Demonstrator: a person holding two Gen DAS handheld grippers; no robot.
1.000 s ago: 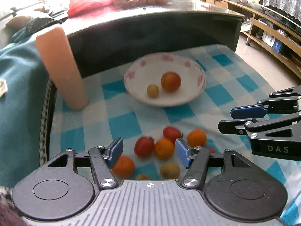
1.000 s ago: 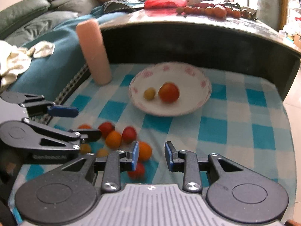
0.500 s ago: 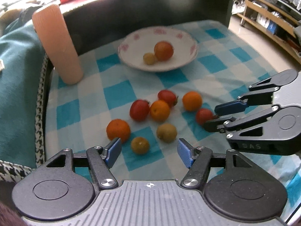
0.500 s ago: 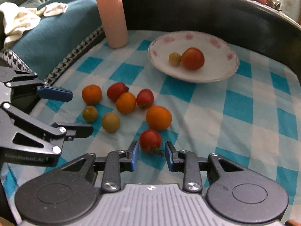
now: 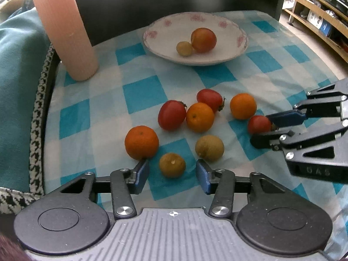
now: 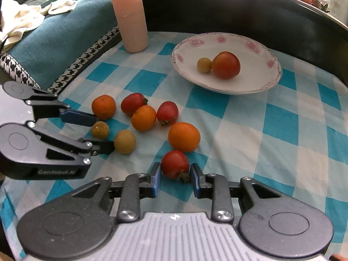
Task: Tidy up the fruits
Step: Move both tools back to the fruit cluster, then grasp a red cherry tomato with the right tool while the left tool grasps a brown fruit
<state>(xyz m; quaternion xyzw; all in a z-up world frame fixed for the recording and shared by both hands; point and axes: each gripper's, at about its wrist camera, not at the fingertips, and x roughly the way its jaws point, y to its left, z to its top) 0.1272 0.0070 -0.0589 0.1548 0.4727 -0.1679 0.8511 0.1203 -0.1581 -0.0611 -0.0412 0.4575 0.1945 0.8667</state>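
Observation:
Several loose fruits lie on the blue-checked cloth [image 5: 141, 91]: mandarins, red tomatoes and small brown fruits. My left gripper [image 5: 173, 175] is open, low over the cloth, with a small brown fruit [image 5: 172, 164] between its fingers; a mandarin [image 5: 141, 142] sits by the left fingertip. My right gripper [image 6: 175, 175] is open, its pads on either side of a small red tomato [image 6: 174, 164] and close to it. A white flowered plate [image 6: 267, 65] farther back holds a large tomato [image 6: 226, 64] and a small yellow fruit [image 6: 204, 64].
A tall pink ribbed cup [image 5: 65, 28] stands at the back left of the cloth. A dark curved table edge [image 6: 239, 10] rises behind the plate. A teal cushion [image 6: 54, 43] lies to the left. Bare cloth stretches to the right of the fruits.
Both grippers have come down and forward over the loose fruits. The left now straddles the small brown fruit and the right straddles the small red tomato. The jaw gaps look unchanged.

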